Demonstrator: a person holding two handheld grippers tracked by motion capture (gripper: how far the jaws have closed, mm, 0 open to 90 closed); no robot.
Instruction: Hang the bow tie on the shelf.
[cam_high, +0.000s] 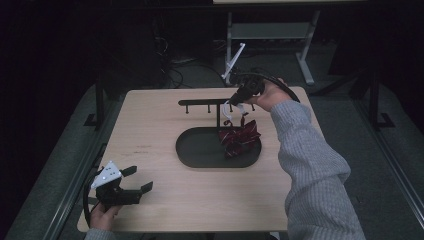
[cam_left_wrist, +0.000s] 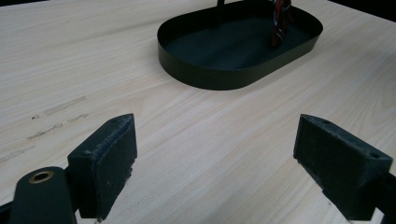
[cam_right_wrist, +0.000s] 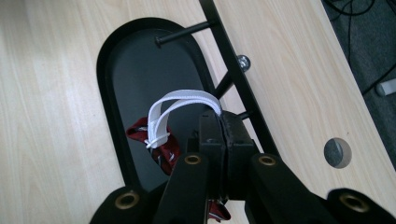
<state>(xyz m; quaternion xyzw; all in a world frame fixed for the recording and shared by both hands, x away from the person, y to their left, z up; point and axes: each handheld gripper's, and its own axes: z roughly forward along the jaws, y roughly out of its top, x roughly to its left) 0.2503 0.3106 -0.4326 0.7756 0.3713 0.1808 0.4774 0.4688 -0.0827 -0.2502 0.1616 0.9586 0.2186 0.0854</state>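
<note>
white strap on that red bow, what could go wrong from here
1. The right hand-held gripper pinches only the edge of the white strap, so it might slip out and drop the red bow into the black tray.
2. The strap loop hangs beside the rack's pegs; it could miss or snag the wrong one.
3. A pull on the strap may tip the rack.

A dark red patterned bow tie (cam_high: 240, 137) hangs by its white strap (cam_right_wrist: 180, 105) over the black oval tray (cam_high: 195, 155).
</note>
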